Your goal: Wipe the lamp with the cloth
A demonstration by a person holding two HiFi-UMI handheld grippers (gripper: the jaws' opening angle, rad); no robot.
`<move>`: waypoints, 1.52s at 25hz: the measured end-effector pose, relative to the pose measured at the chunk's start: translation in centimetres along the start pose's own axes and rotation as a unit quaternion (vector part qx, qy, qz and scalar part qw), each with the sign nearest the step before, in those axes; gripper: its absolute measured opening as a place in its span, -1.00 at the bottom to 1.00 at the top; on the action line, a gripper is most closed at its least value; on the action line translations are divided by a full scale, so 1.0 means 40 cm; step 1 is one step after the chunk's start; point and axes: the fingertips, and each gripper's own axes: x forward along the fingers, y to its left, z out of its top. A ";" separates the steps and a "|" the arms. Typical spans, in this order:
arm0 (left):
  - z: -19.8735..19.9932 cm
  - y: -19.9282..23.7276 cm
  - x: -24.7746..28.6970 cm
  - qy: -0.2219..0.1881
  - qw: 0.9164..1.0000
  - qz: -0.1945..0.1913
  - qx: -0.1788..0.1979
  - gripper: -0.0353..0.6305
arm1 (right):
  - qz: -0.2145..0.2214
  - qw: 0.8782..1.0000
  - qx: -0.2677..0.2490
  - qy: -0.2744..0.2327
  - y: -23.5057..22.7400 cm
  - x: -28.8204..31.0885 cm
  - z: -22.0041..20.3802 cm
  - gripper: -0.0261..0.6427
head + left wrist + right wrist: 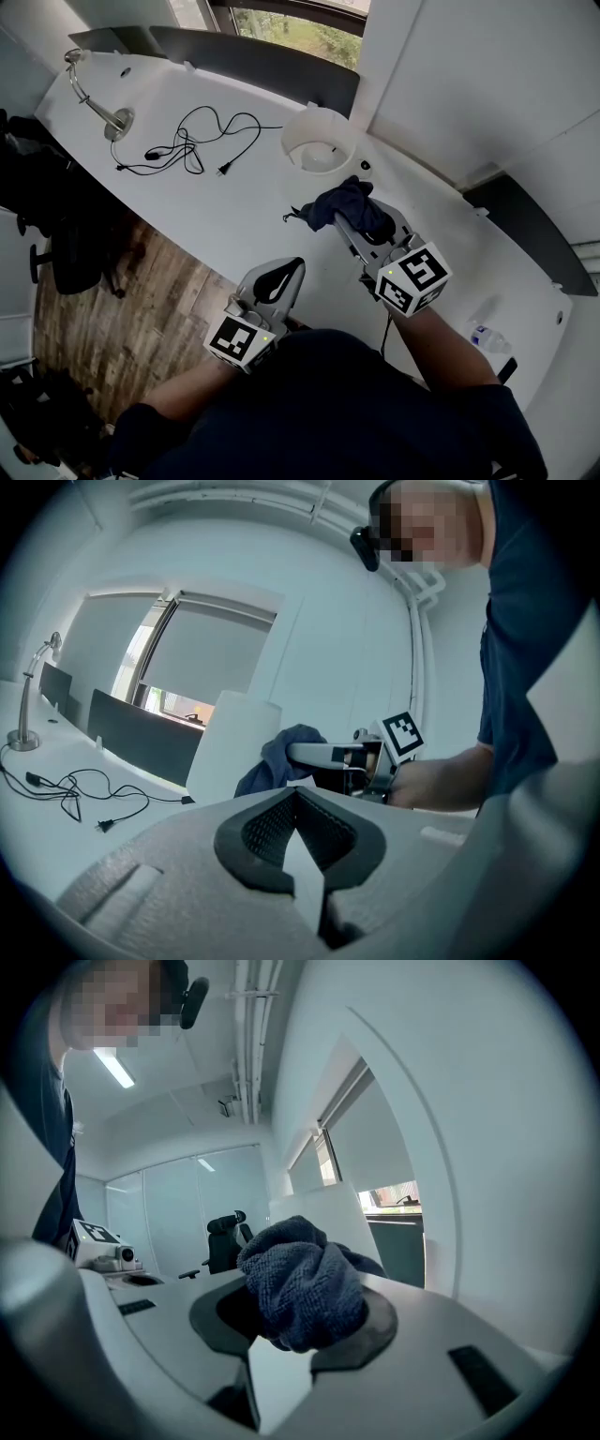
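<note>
Cloth [342, 204] [300, 1288]: dark blue terry, bunched into a wad. It is clamped between the fingers of the right gripper [364, 223] [295, 1321], with a loose tail hanging out on the left. The wad is held over the middle of the tabletop [234, 216], just beside the white drum lampshade [319, 141] [232, 747]. Whether cloth and shade touch cannot be made out.

Shade stands upright, open top up, near the far edge of the tabletop, below the window [291, 28].

Left gripper [281, 277] [298, 832]: fingers pressed together, nothing between them. It is held over the near edge of the tabletop, well apart from the cloth.

Each gripper carries a cube of black-and-white square markers; no lettering on them.

Gooseneck desk lamp [98, 98] [28, 700]: chrome, round base, standing at the far left corner. Its black cord [192, 141] [66, 789] lies in loose loops between that lamp and the shade. The plug lies free on the tabletop.

Dark panels [253, 61] run along the far edge.

Clear bottle [487, 336] sits near the right-hand edge; its label is too small to read.

Beyond the left edge: wood-plank floor [141, 319] and a black office chair [56, 253].

The person wears a dark blue short-sleeved top, forearms bare.
</note>
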 end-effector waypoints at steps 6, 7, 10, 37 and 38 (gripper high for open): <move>0.008 -0.013 0.014 0.000 1.000 -0.007 0.005 -0.88 | 0.008 0.999 -0.014 -0.030 0.001 -0.001 0.095 -0.52; 0.008 -0.015 0.016 0.000 1.000 -0.009 0.008 -0.88 | 0.010 0.999 -0.015 -0.035 0.001 -0.003 0.108 -0.52; 0.008 -0.019 0.017 0.002 1.000 -0.010 0.009 -0.88 | 0.016 0.998 -0.020 -0.051 0.000 -0.012 0.146 -0.52; -0.029 -0.014 0.046 0.043 0.999 0.012 0.015 -0.88 | -0.024 0.996 -0.057 0.058 -0.187 0.014 -0.163 -0.52; -0.028 -0.015 0.046 0.041 0.999 0.013 0.014 -0.88 | -0.025 0.996 -0.059 0.063 -0.193 0.015 -0.167 -0.52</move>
